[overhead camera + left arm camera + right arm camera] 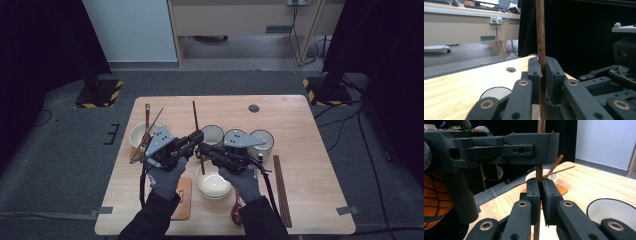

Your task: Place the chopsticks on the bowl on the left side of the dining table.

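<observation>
A dark brown chopstick (195, 117) stands nearly upright over the middle of the table, and both grippers hold it. My left gripper (198, 136) comes in from the left and is shut on it; in the left gripper view the chopstick (540, 32) rises between the pressed jaws (542, 61). My right gripper (202, 148) grips the same stick just below; in the right gripper view its jaws (539, 182) clamp the chopstick (539, 173) under the left gripper's body (499, 147).
A cream bowl (214, 186) sits below the grippers. Another bowl (136, 134) at the left holds a spoon and a chopstick. Three white cups (261, 140) stand in a row behind. More chopsticks (281, 190) lie at the right, a brown mat (182, 197) at the front.
</observation>
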Available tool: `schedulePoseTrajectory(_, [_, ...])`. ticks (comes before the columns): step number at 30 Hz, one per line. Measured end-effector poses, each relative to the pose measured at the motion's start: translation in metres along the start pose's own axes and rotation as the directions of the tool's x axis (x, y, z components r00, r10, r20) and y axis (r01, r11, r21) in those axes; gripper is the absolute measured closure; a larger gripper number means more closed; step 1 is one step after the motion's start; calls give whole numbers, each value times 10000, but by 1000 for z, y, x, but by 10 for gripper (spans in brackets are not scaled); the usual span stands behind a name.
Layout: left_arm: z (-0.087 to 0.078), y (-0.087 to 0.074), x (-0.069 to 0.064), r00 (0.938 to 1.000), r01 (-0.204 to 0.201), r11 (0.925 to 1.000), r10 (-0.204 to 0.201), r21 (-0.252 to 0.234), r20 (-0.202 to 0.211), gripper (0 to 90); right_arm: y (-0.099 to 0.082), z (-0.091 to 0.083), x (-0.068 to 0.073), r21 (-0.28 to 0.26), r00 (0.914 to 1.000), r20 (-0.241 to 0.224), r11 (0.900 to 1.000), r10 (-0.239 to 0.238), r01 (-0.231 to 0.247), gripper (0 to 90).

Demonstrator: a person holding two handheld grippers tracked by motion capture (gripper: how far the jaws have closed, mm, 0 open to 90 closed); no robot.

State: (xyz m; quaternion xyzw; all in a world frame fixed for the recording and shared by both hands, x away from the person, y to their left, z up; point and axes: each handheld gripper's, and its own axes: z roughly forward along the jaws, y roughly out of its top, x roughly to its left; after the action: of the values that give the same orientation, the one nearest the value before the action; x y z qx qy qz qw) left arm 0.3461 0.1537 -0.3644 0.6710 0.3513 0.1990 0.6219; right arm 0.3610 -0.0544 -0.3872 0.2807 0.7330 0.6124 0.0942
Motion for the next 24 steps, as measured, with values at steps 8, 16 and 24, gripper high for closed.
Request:
schedulePoseTrajectory(8, [-2, 1, 0, 9999, -103, 9999, 103, 36, 12, 835, 0, 1, 0, -29, 9999, -105, 10000, -8, 8, 826])
schedulePoseTrajectory(16, [-12, 7, 10, 9999, 45, 9996, -49, -288, -150, 835, 2, -5, -4, -346, 10000, -68, 9994, 71, -73, 621])
schedulePoseTrajectory(24, [-20, 9, 21, 9990, 59, 9994, -74, -327, -440, 835, 2, -21, -19, -545, 9971, 755, 9985, 110, -69, 446])
